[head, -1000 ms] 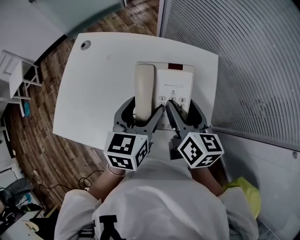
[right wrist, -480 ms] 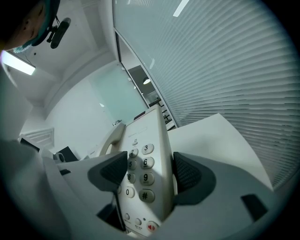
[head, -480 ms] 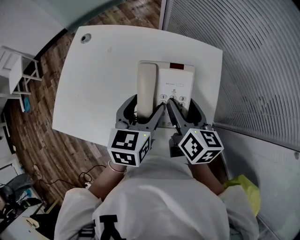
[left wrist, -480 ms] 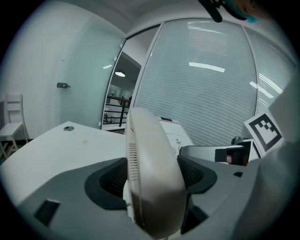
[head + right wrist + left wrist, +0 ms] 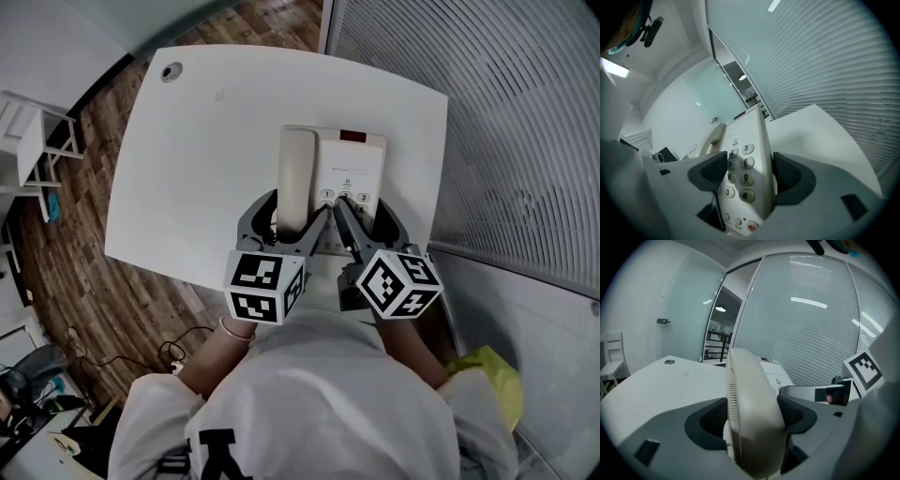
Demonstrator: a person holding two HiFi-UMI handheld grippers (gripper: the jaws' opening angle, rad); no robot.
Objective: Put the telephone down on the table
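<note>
Brown wood flooring point(image 5: 103, 300) runs down the left edge of the head view, with a white chair point(image 5: 37, 141) standing on it at the far left. Right of that lies the white desk point(image 5: 187, 159), bare across its left half apart from a small round hole point(image 5: 170, 70) near its upper left corner.

Just right of the frame's centre, the left gripper point(image 5: 296, 203) reaches up from the bottom, its marker cube point(image 5: 264, 286) nearest the person. Its jaws are clamped on the near end of the cream handset point(image 5: 298, 164), one on each side. The left gripper view shows the same: the handset point(image 5: 747, 380) stands between the two dark pads of the left gripper point(image 5: 754, 413), and both pads press against it.

The handset lies along the left side of the white telephone point(image 5: 352, 169), which sits over the desk's right half, close to its right edge. Whether its underside touches the desk cannot be told.

The right gripper point(image 5: 361, 206) grasps the telephone's keypad side at the near end. In the right gripper view, the telephone point(image 5: 743, 140) fills the gap of the right gripper point(image 5: 750, 171), with number keys showing between the pads.

Grey slatted blinds point(image 5: 506, 122) cover the right of the frame.
</note>
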